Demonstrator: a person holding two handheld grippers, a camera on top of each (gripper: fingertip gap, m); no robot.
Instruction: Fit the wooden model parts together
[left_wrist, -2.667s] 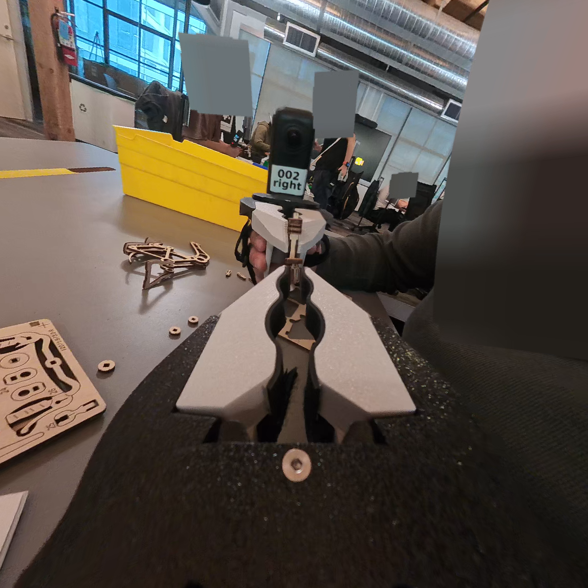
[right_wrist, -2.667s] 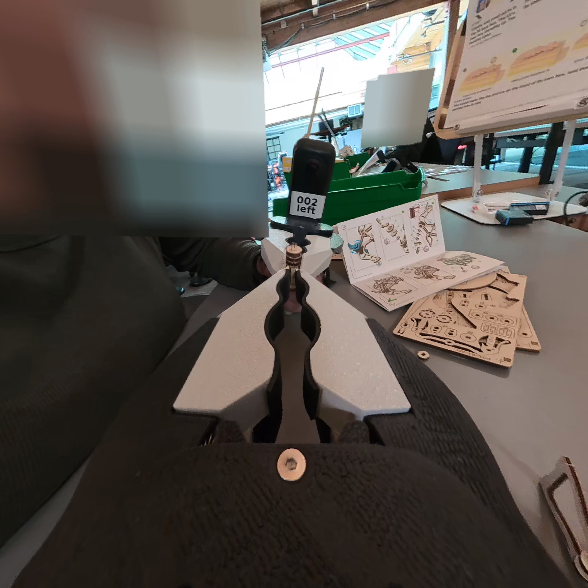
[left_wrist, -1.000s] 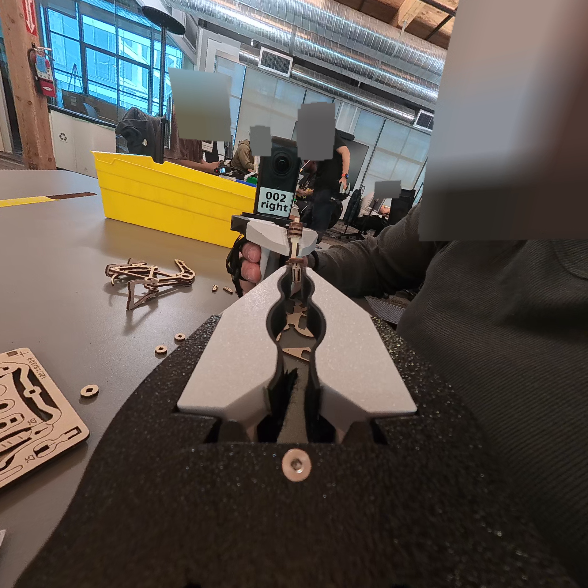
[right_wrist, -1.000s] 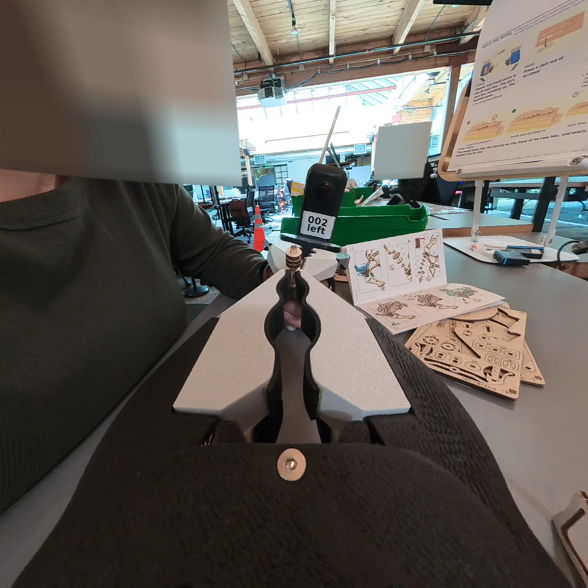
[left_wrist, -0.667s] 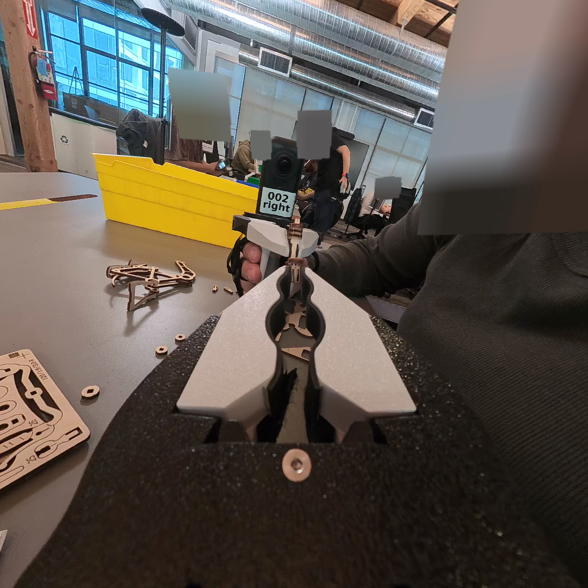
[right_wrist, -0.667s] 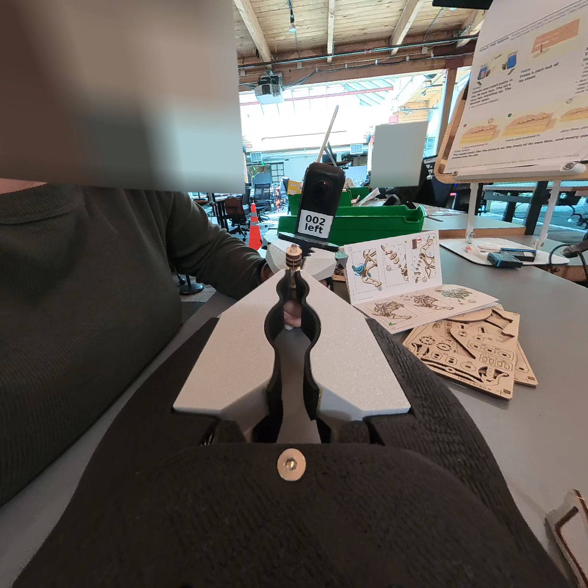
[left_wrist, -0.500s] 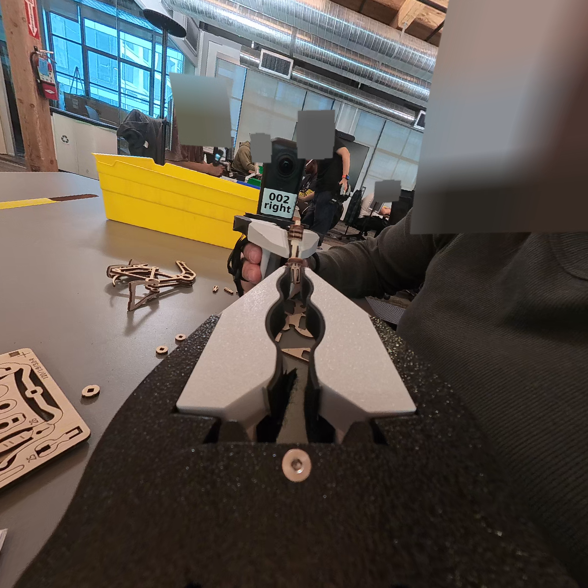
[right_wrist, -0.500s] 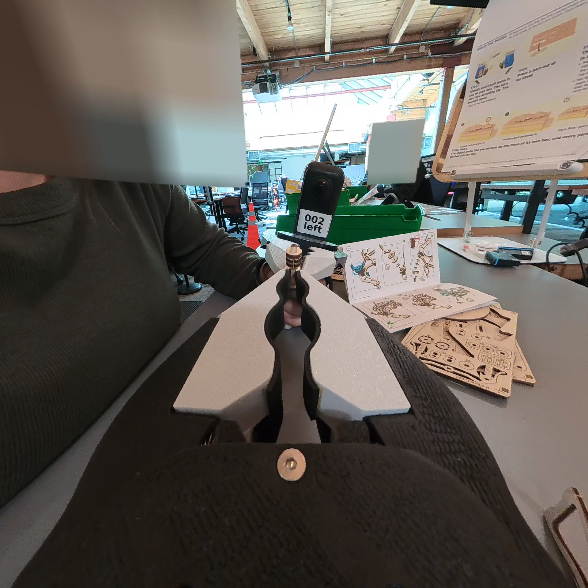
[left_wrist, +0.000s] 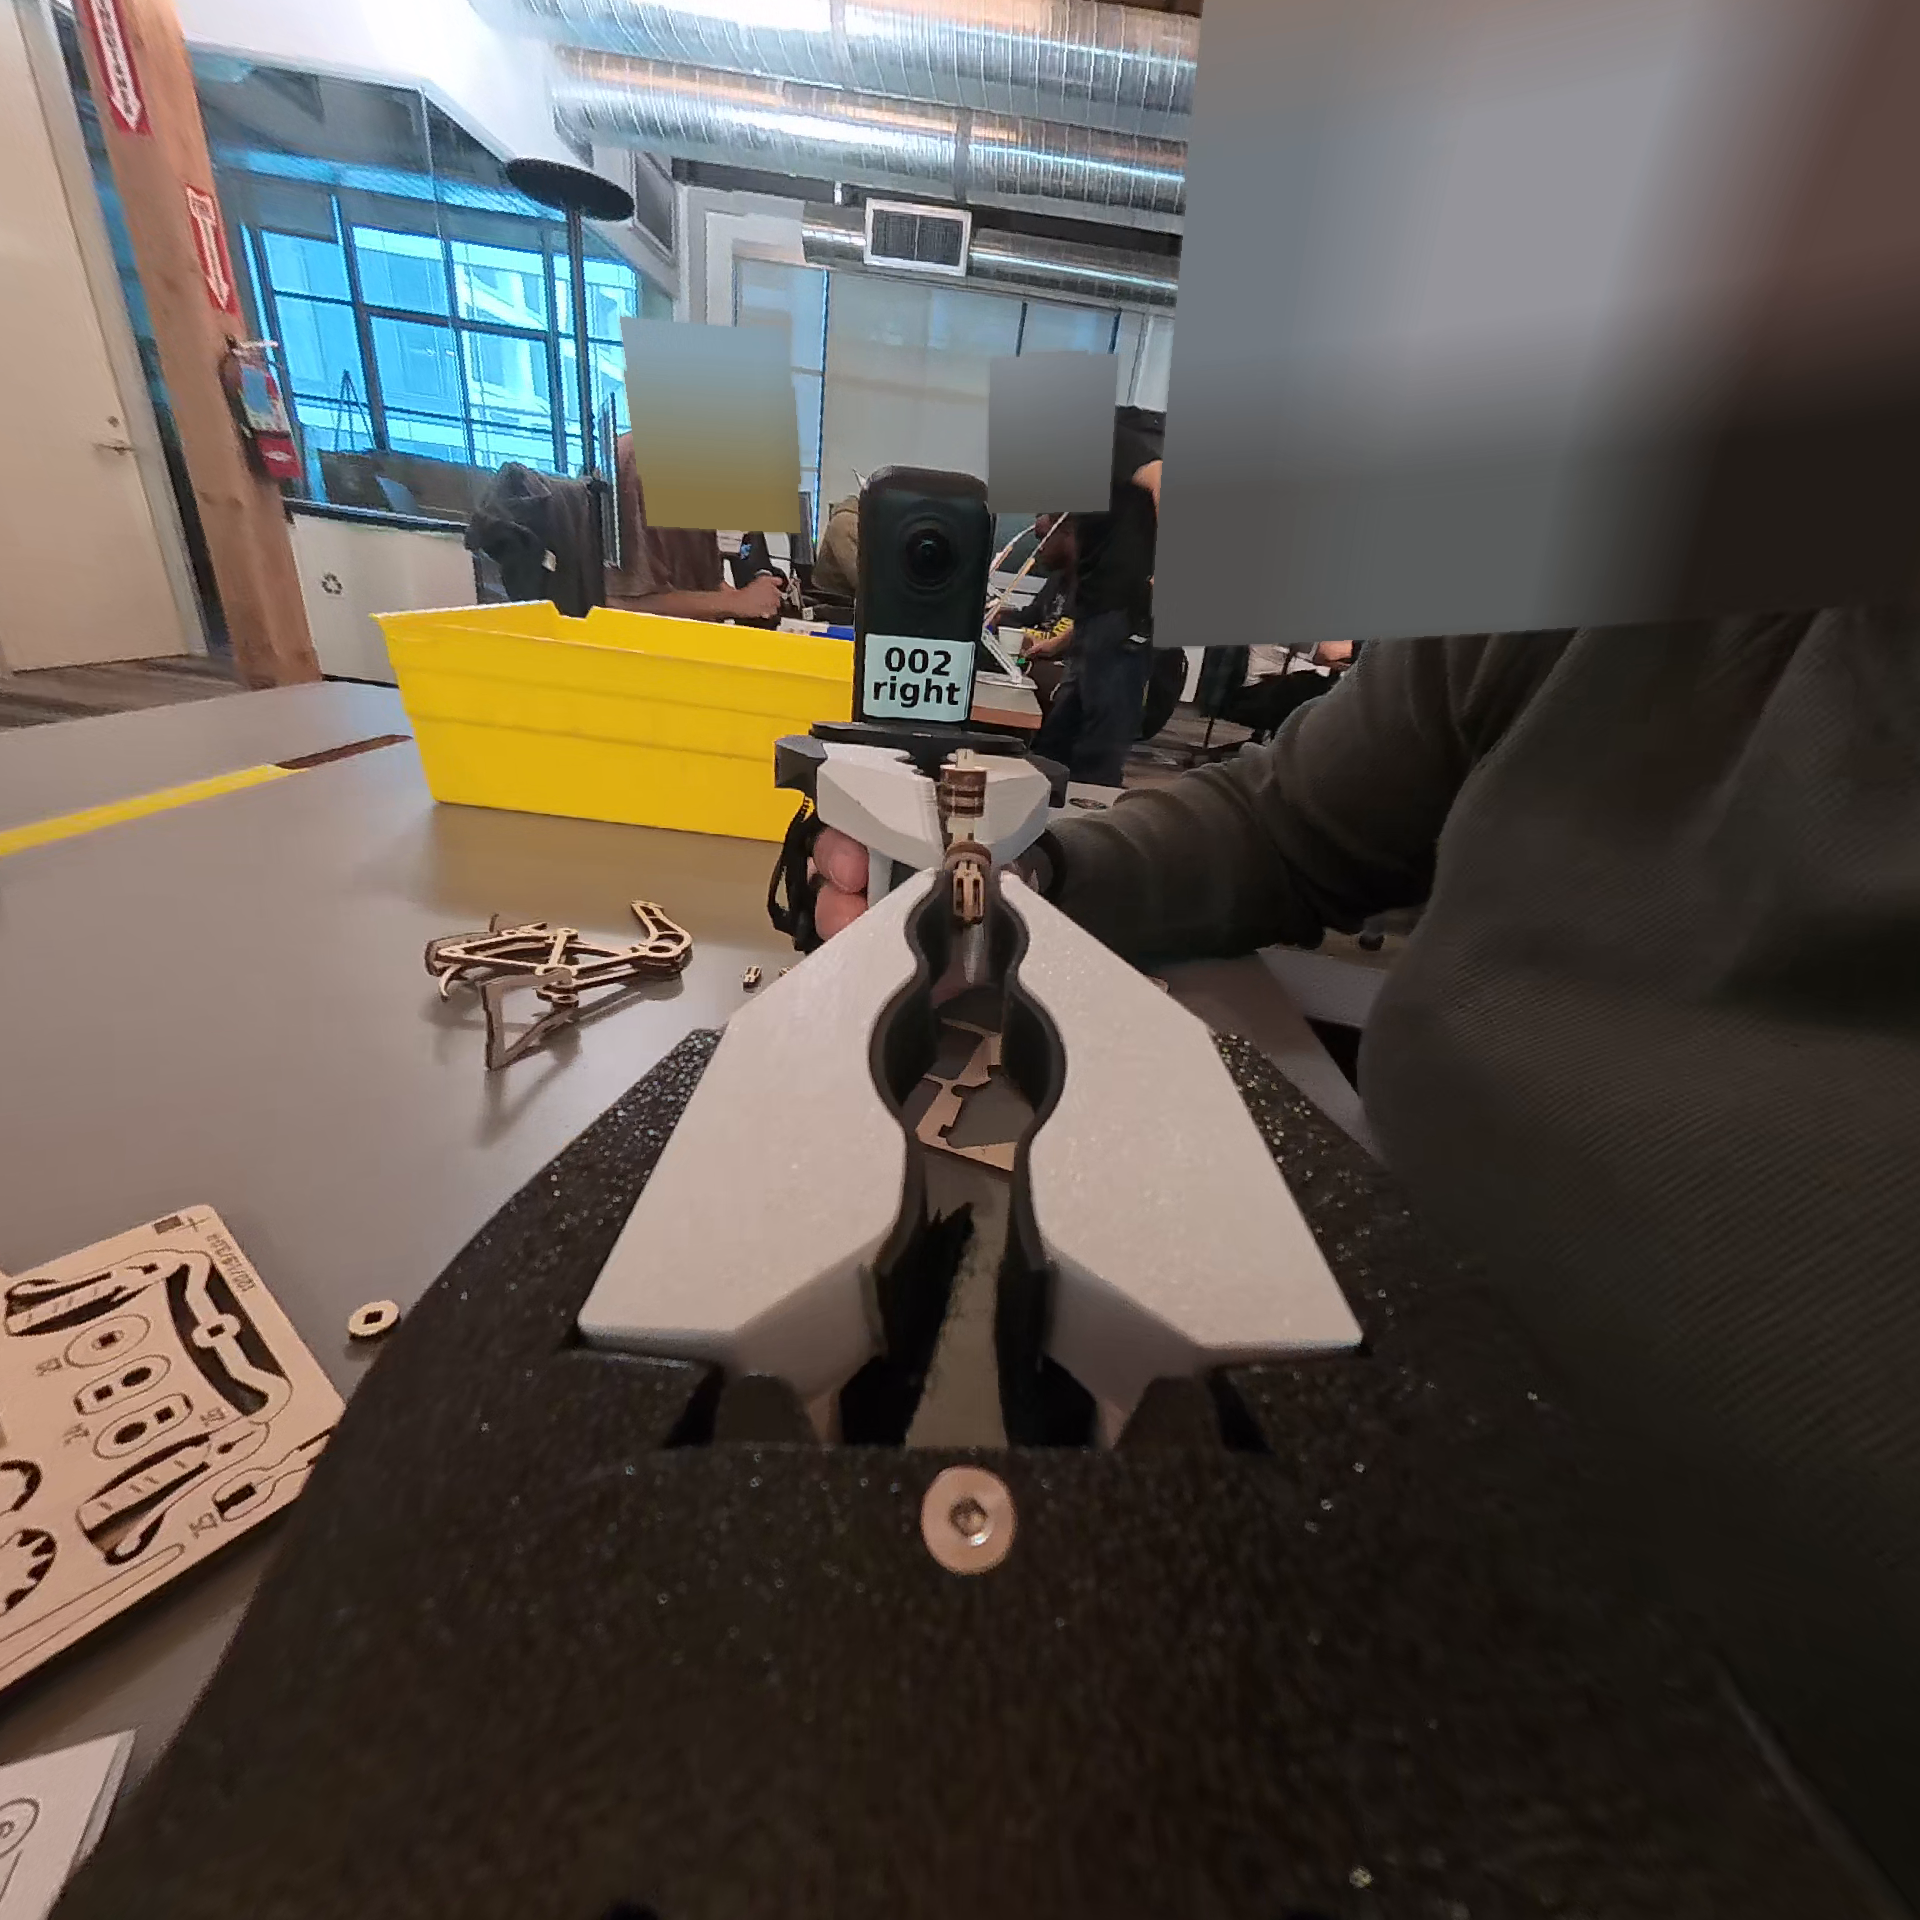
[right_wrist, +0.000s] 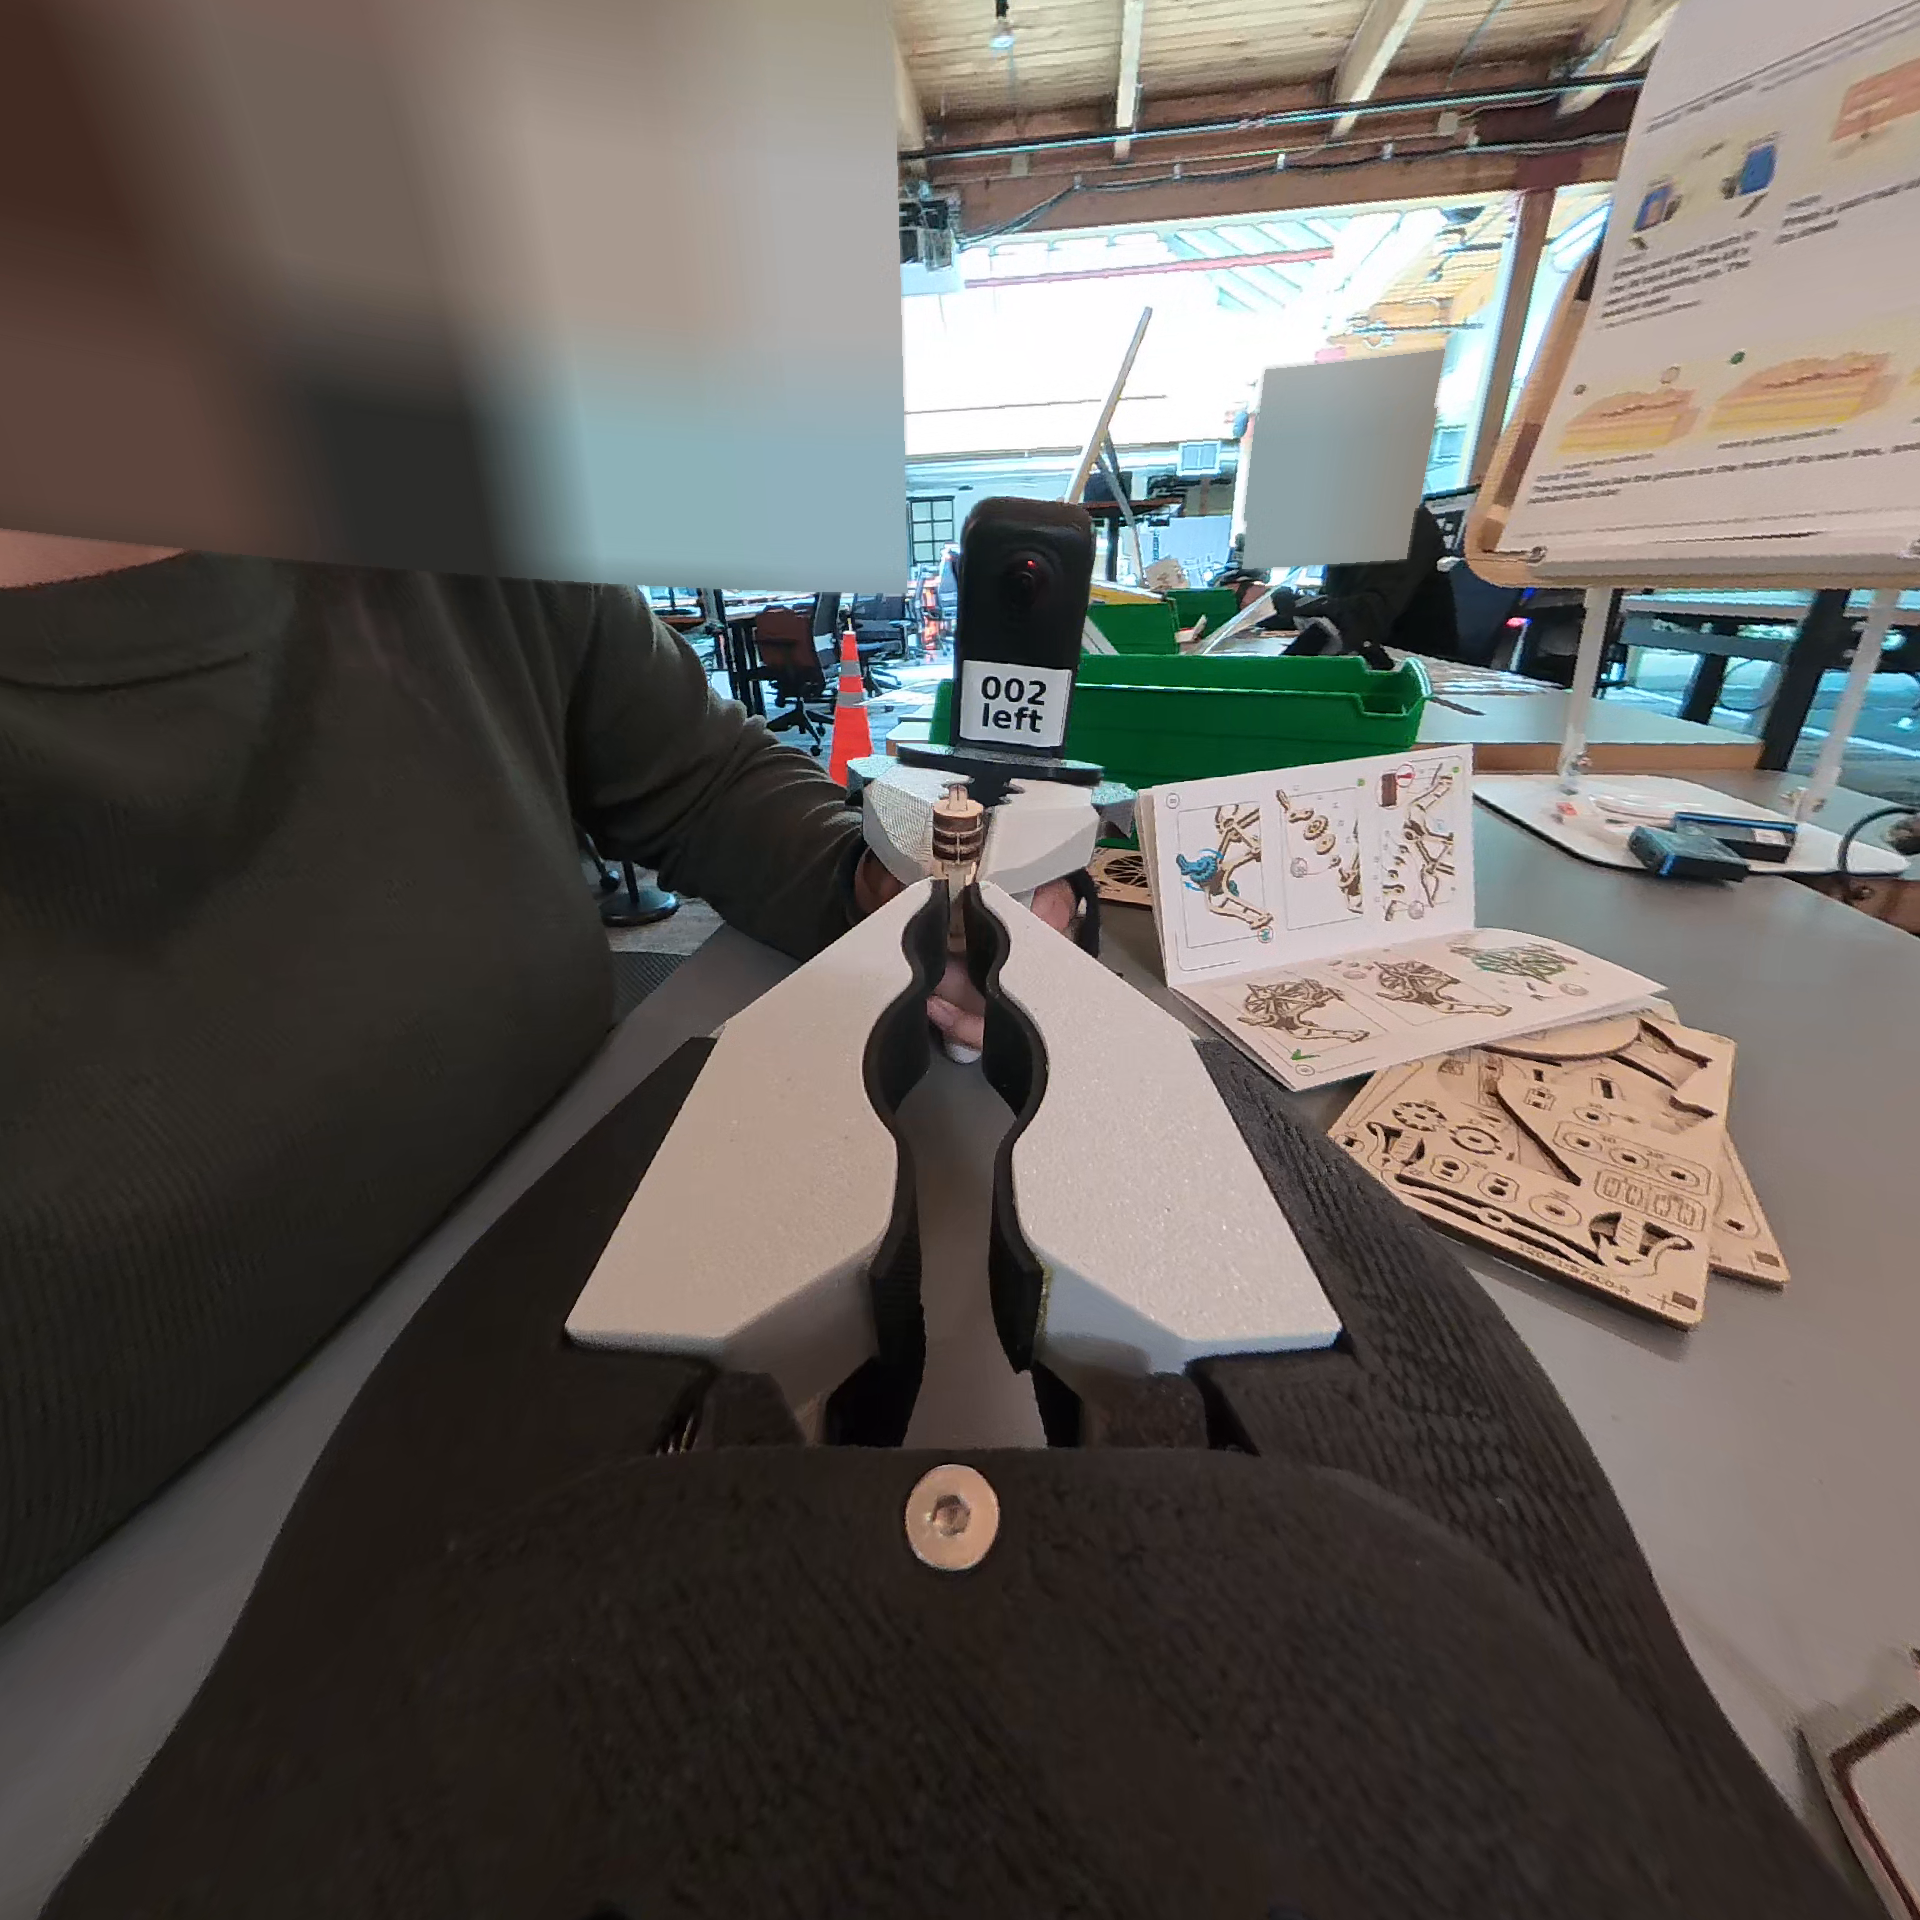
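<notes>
In the left wrist view my left gripper (left_wrist: 966, 904) is shut on a small wooden part (left_wrist: 967, 891) at its fingertips. A flat wooden piece (left_wrist: 961, 1112) shows through the gap below the fingers; I cannot tell whether it is joined to that part. My right gripper (right_wrist: 958, 906) is shut on a thin pin carrying a stack of wooden discs (right_wrist: 956, 837). The two grippers face each other tip to tip above the table. The disc stack (left_wrist: 961, 803) sits just above the left gripper's part. Each view shows the other gripper (left_wrist: 930, 821) (right_wrist: 982, 831) held by a hand.
On the grey table (left_wrist: 260, 1039) lie a wooden sub-assembly (left_wrist: 551, 961), a punched parts sheet (left_wrist: 135, 1392), a loose washer (left_wrist: 372, 1320) and a yellow bin (left_wrist: 623, 717). An open booklet (right_wrist: 1340, 914), more parts sheets (right_wrist: 1558, 1164) and a green bin (right_wrist: 1247, 717) are at the right. The person's torso is close.
Both grippers stay shut and tip to tip. They have swung together so the background shifted, and the disc stack has come slightly closer to the left gripper's part.
</notes>
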